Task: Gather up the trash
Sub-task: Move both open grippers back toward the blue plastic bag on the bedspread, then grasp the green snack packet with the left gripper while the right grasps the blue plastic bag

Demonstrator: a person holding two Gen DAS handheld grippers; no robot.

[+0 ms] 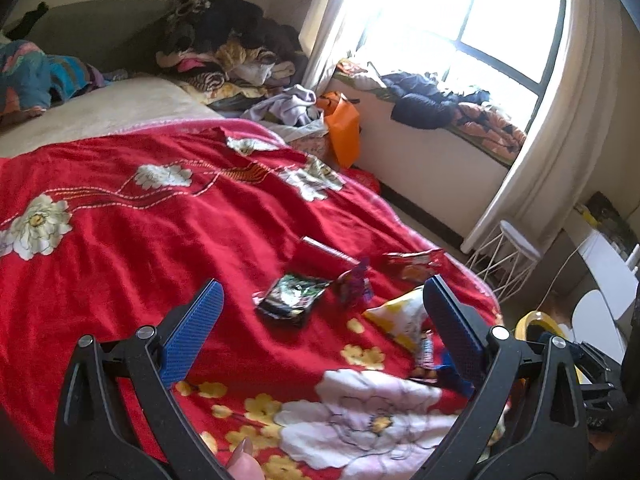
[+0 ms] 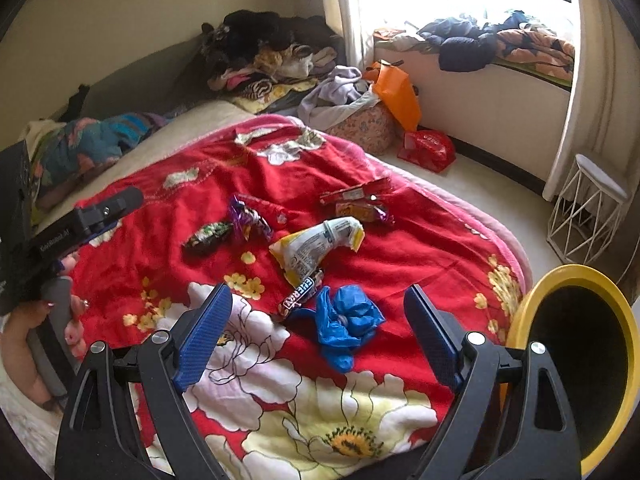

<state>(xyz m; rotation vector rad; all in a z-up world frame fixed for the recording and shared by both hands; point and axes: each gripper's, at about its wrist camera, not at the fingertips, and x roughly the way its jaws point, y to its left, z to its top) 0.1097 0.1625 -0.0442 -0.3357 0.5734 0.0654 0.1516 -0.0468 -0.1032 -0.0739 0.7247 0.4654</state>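
Note:
Several pieces of trash lie on the red flowered blanket [image 2: 420, 240]. A crumpled blue plastic bag [image 2: 346, 322] lies between the open fingers of my right gripper [image 2: 318, 298], just ahead of them. Next to it lie a small candy bar wrapper [image 2: 300, 294], a yellow-white snack bag [image 2: 316, 246], a purple wrapper [image 2: 246, 218], a dark green wrapper [image 2: 208, 236] and red wrappers [image 2: 356, 196]. My left gripper [image 1: 322, 292] is open and empty, above the dark green wrapper [image 1: 292, 298], with the purple wrapper [image 1: 356, 284] and the snack bag [image 1: 400, 316] near its right finger.
A yellow-rimmed bin [image 2: 576, 360] stands at the bed's right edge, also in the left wrist view [image 1: 536, 324]. A white wire stool [image 2: 584, 216], an orange bag [image 2: 396, 92] and a red bag [image 2: 428, 148] are on the floor. Clothes pile up at the headboard [image 2: 272, 52].

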